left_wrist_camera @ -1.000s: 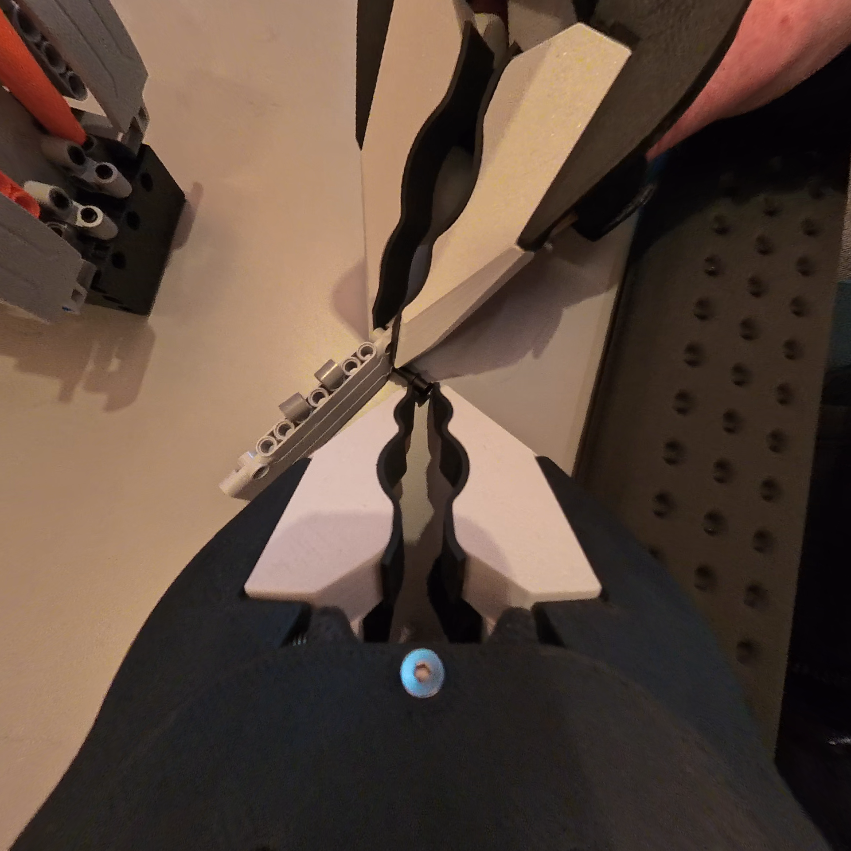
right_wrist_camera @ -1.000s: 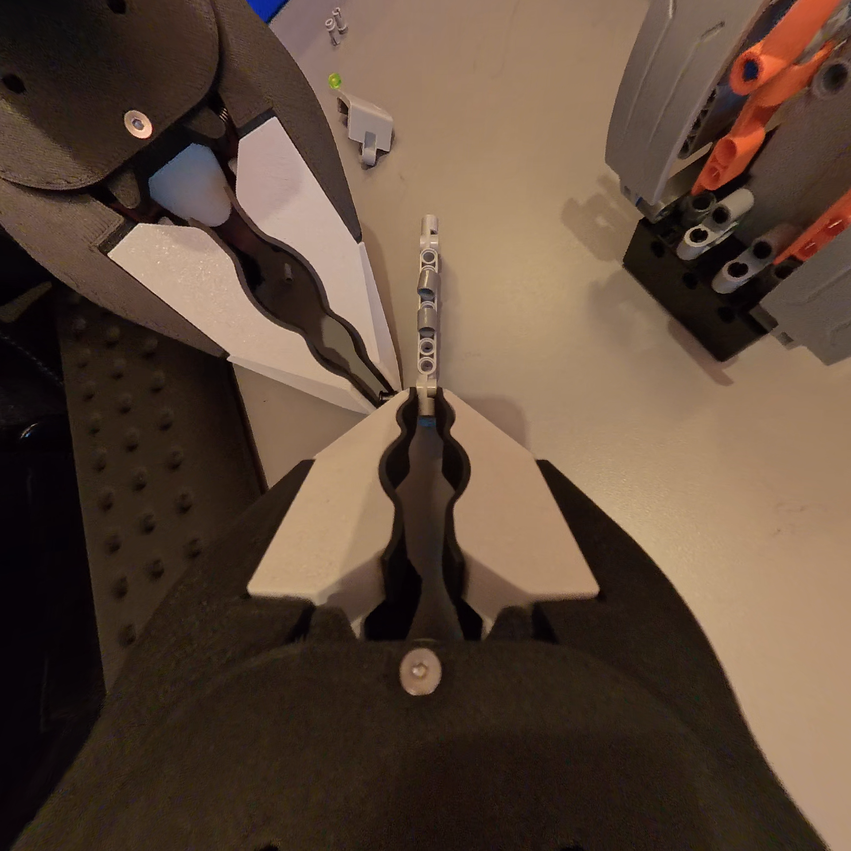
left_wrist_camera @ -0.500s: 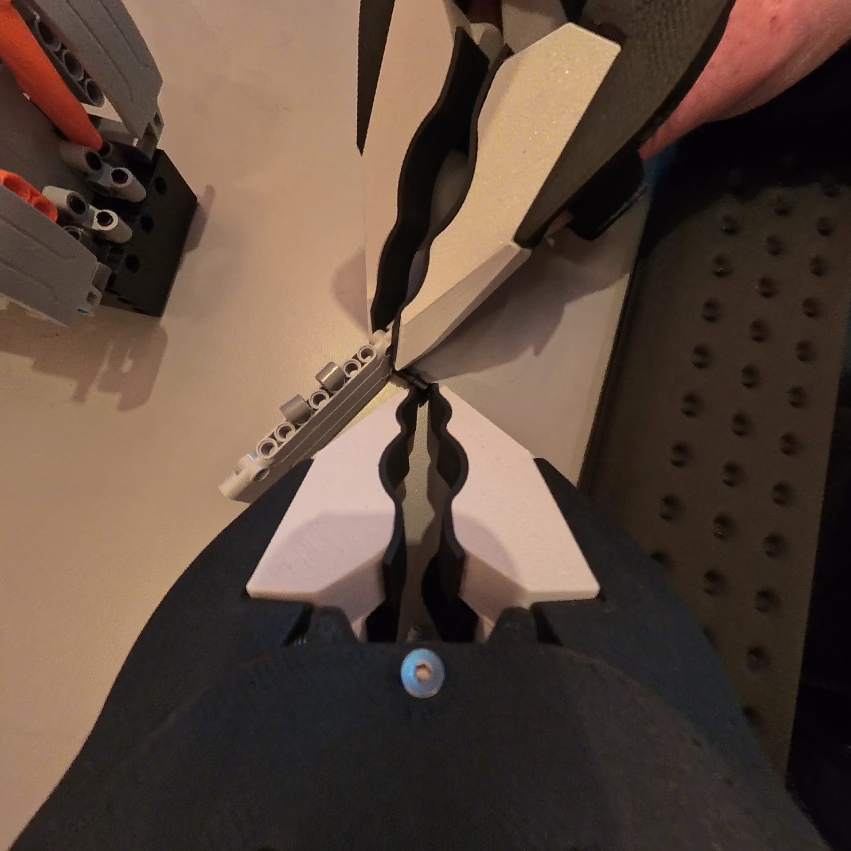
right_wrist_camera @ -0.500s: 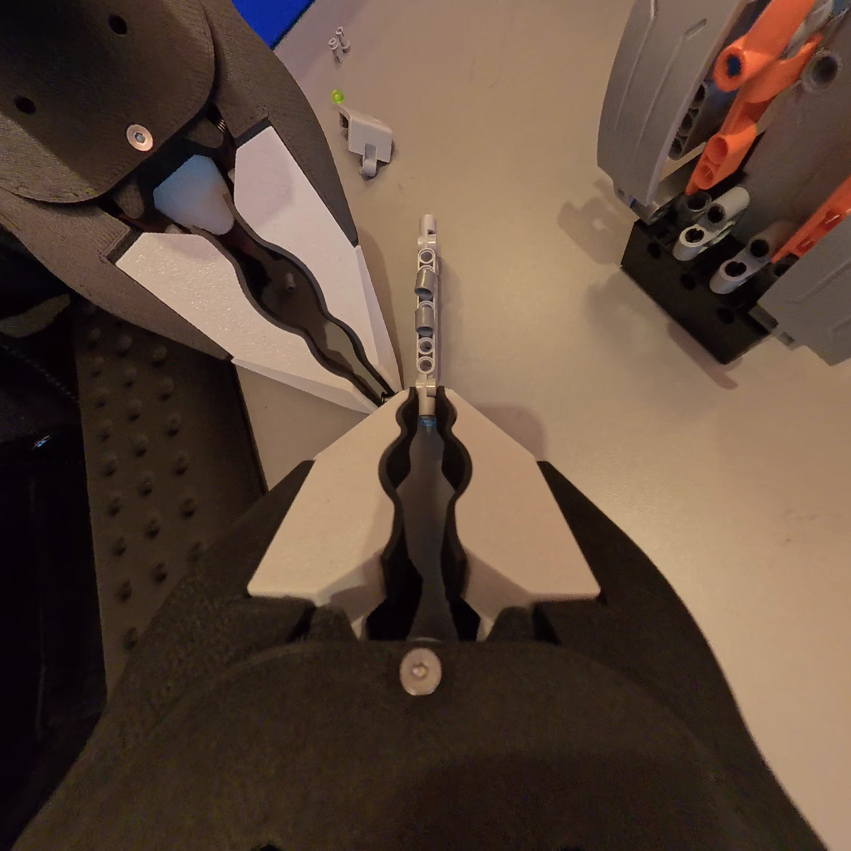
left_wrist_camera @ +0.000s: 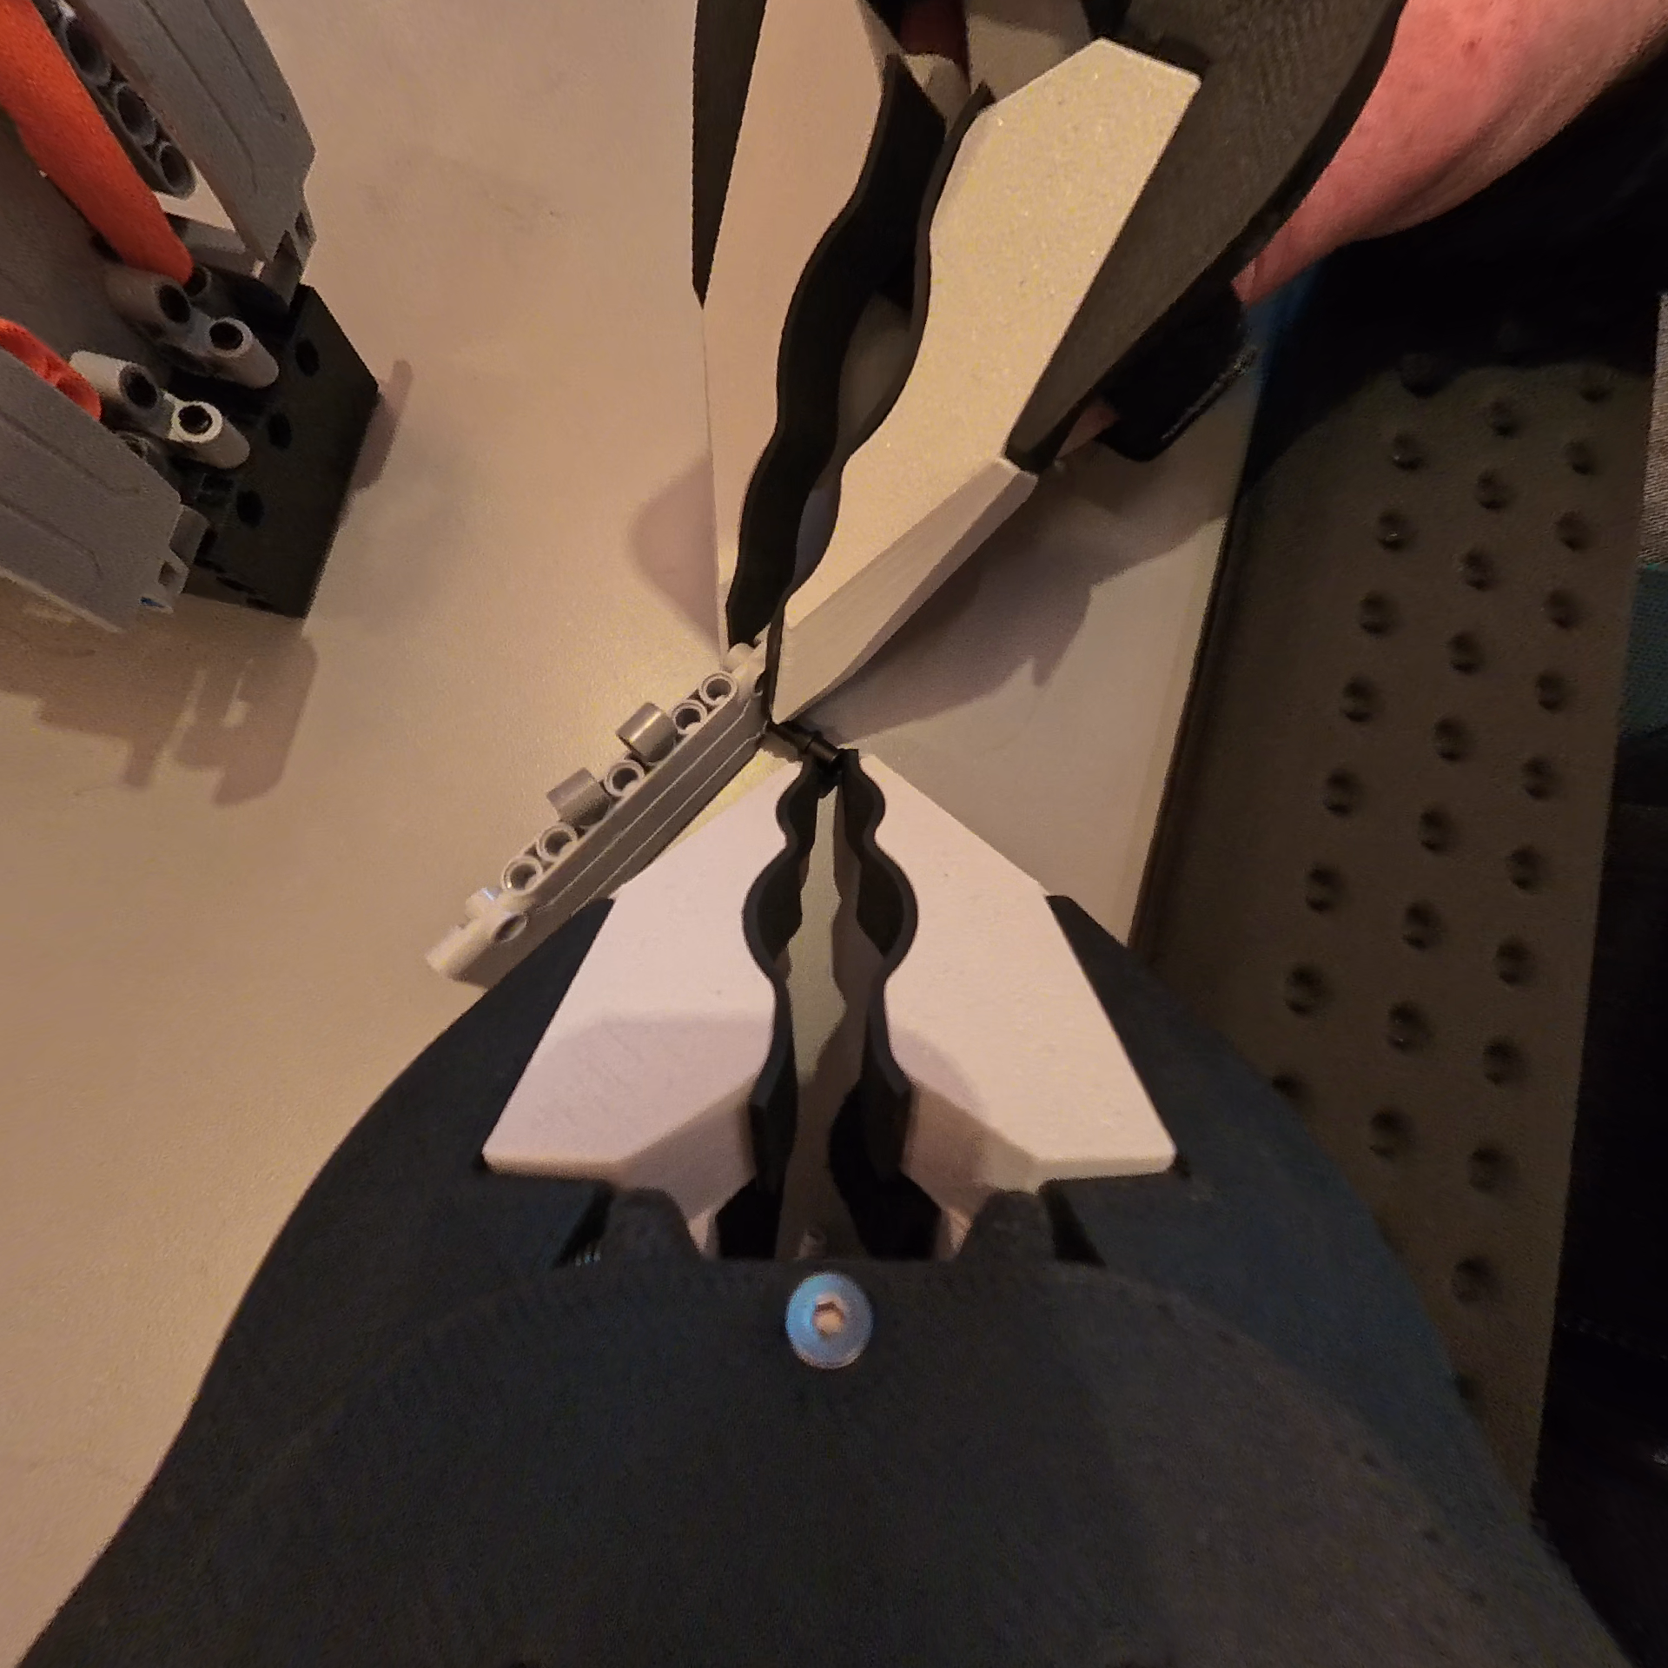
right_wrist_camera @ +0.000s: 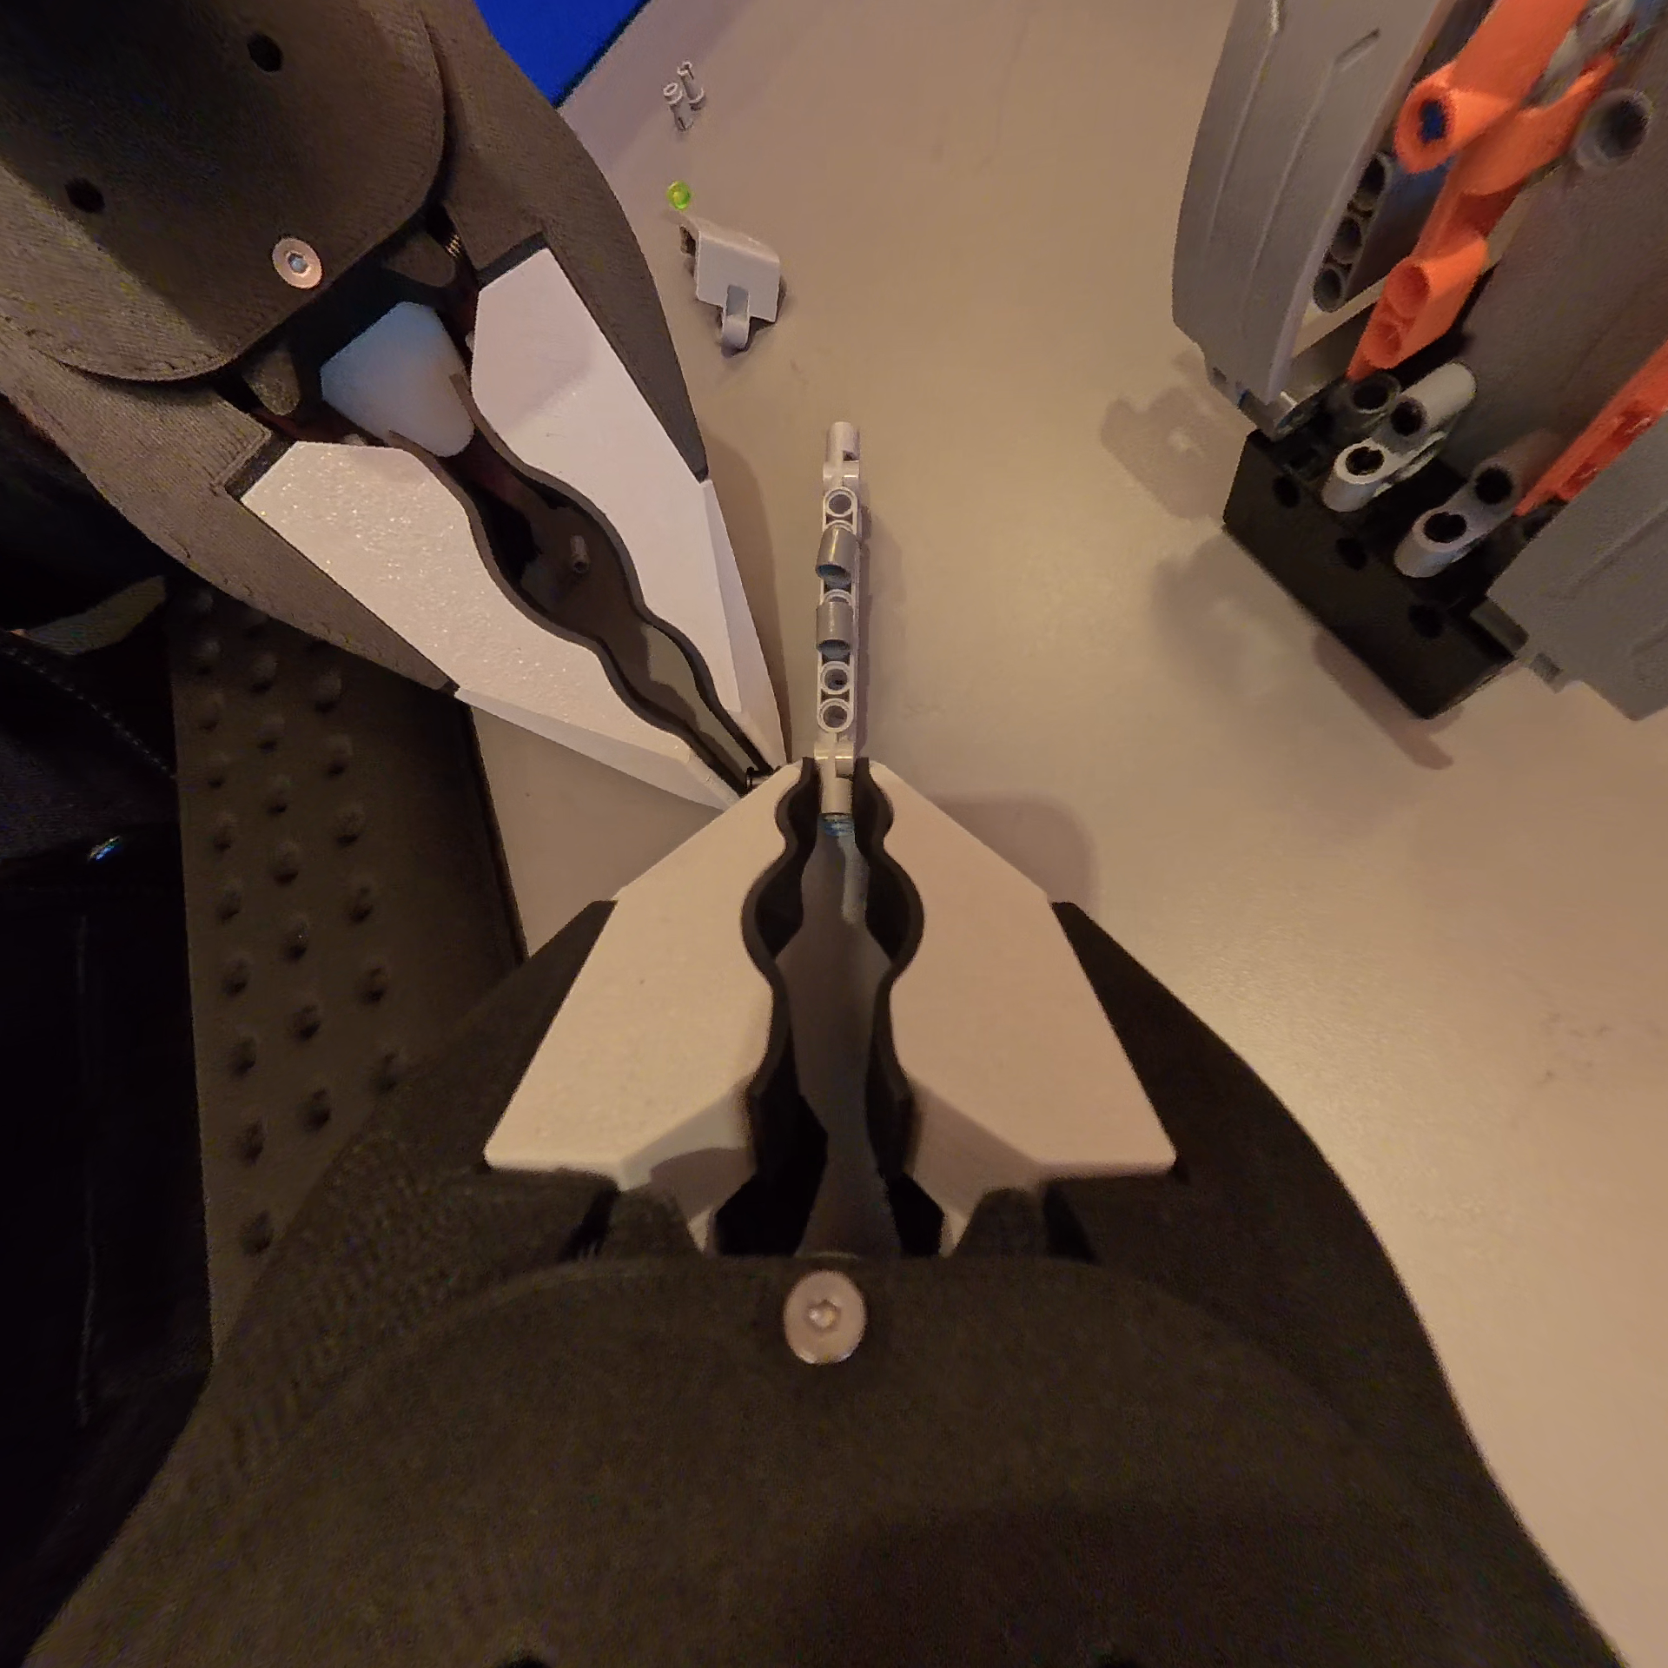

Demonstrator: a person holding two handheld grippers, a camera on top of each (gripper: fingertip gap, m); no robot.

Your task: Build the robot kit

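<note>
block model point(left_wrist_camera: 135, 379) shifted slightly right, right tongs point(right_wrist_camera: 835, 776) still clamping grey beam point(right_wrist_camera: 838, 614)

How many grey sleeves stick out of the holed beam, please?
2 sleeves, both on the beam in the right gripper: one near mid-length, one just beyond, toward the free end. None seems hidden.

Left wrist view: looks down along its fingers at the table point(left_wrist_camera: 271, 903), close.
Right wrist view: same, facing the opposite way, close.
Shared: grey beam point(left_wrist_camera: 614, 812) point(right_wrist_camera: 838, 614), block model point(left_wrist_camera: 162, 361) point(right_wrist_camera: 1444, 379), both fingertip pairs meeting.
</note>
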